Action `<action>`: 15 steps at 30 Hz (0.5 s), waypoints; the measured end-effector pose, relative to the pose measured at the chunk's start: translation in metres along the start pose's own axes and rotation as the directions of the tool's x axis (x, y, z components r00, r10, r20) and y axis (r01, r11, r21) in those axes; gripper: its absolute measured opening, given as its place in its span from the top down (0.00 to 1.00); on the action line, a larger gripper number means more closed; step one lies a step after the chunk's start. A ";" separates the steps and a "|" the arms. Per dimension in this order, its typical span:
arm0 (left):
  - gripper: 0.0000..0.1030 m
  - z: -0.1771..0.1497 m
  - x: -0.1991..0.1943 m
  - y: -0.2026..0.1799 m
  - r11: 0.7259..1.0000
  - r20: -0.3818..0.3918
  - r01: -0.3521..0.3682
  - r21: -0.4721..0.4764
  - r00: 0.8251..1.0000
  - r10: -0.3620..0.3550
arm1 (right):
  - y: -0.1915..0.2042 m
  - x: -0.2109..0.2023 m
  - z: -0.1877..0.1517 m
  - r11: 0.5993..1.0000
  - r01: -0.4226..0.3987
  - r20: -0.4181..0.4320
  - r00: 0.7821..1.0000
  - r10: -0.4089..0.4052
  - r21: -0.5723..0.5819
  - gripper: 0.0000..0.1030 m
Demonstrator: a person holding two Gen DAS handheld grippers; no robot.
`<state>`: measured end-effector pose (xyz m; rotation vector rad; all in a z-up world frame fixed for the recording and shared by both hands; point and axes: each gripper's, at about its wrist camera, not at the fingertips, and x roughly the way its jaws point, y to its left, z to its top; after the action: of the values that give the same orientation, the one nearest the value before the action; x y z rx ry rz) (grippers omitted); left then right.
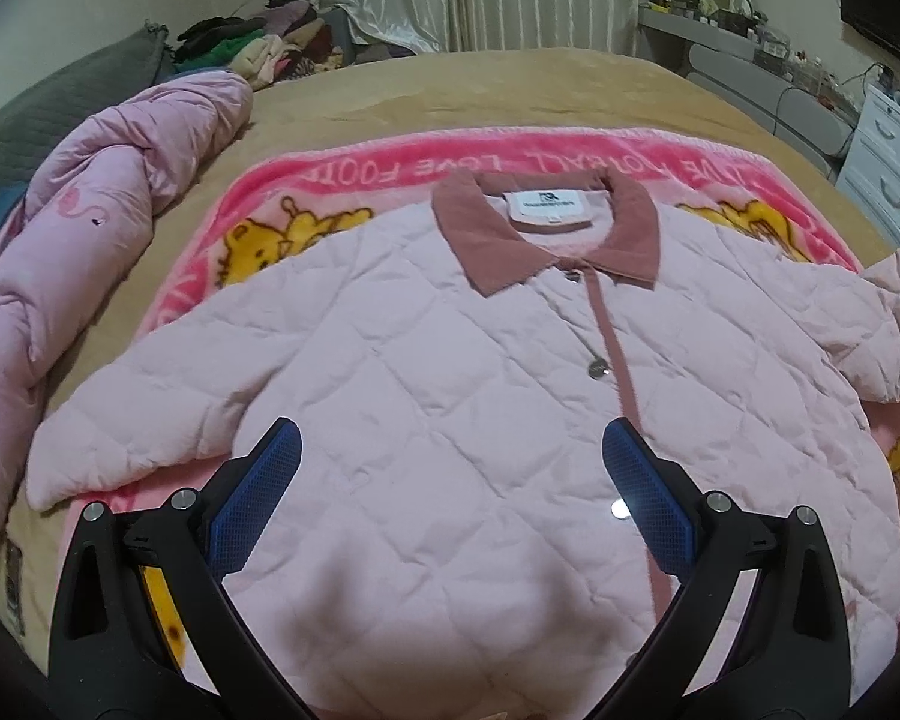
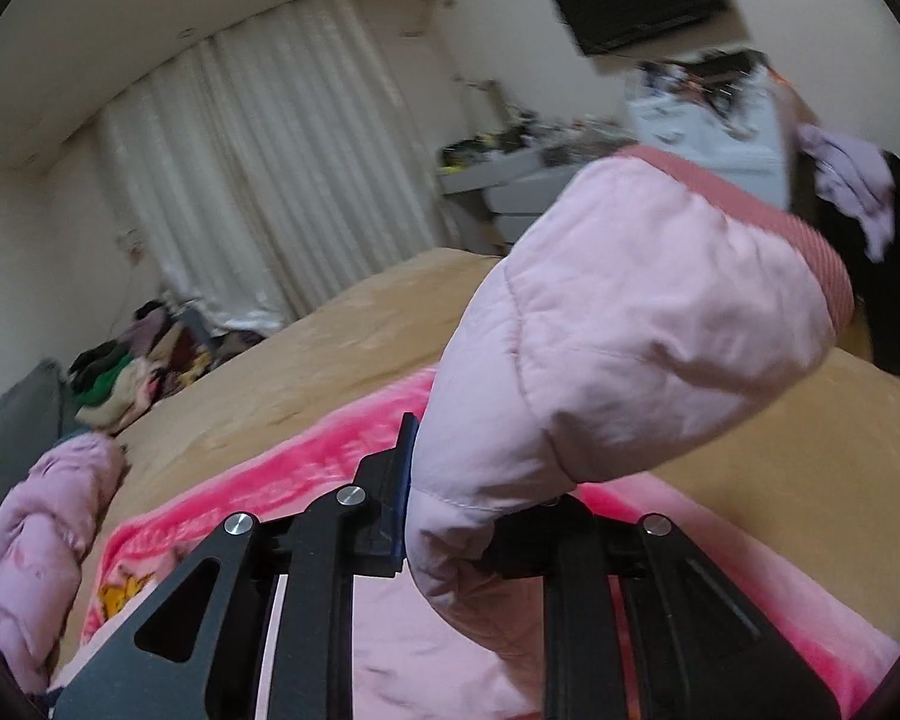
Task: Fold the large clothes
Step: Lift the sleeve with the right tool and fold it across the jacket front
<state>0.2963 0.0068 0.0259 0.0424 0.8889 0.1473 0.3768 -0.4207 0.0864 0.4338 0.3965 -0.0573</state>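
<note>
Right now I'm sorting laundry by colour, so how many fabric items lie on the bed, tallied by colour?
Pale pink: 2, the quilted jacket and the bunched duvet.
Hot pink: 1, the cartoon blanket under the jacket.
Grey: 1, the quilted cover at the far left.
Total: 4, leaving out the tan bedsheet and the mixed clothes heap beyond.

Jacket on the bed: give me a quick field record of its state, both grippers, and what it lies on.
garment: pink quilted jacket, front up, collar away from the camera
closure: placket buttoned, as far as visible
surface: pink cartoon blanket over a tan bedspread
left gripper: open, above the jacket's lower front, holding nothing
right gripper: shut on the right sleeve, lifted off the bed
sleeve cuff: striped pink, free end
left sleeve: flat, spread outward
nearby: bundled pink duvet
</note>
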 end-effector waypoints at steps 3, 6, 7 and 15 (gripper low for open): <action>0.09 0.004 -0.002 0.014 1.000 0.009 0.002 -0.028 1.000 -0.001 | 0.035 0.002 0.003 0.998 -0.050 -0.004 0.999 0.050 -0.040 0.82; 0.09 0.009 -0.005 0.032 0.999 0.017 -0.004 -0.052 1.000 0.005 | 0.067 0.004 0.006 0.993 -0.088 -0.012 0.996 0.087 -0.081 0.82; 0.09 0.011 -0.006 0.037 0.998 0.019 -0.003 -0.061 1.000 0.004 | 0.075 0.005 0.006 0.991 -0.101 -0.015 0.995 0.100 -0.090 0.82; 0.09 0.020 -0.009 0.086 0.986 0.025 -0.020 -0.167 0.999 0.024 | 0.151 0.012 -0.005 0.968 -0.199 -0.043 0.980 0.195 -0.153 0.82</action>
<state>0.2969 0.0906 0.0541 -0.1016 0.8466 0.2408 0.4066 -0.2813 0.1384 0.3175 0.3805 0.1726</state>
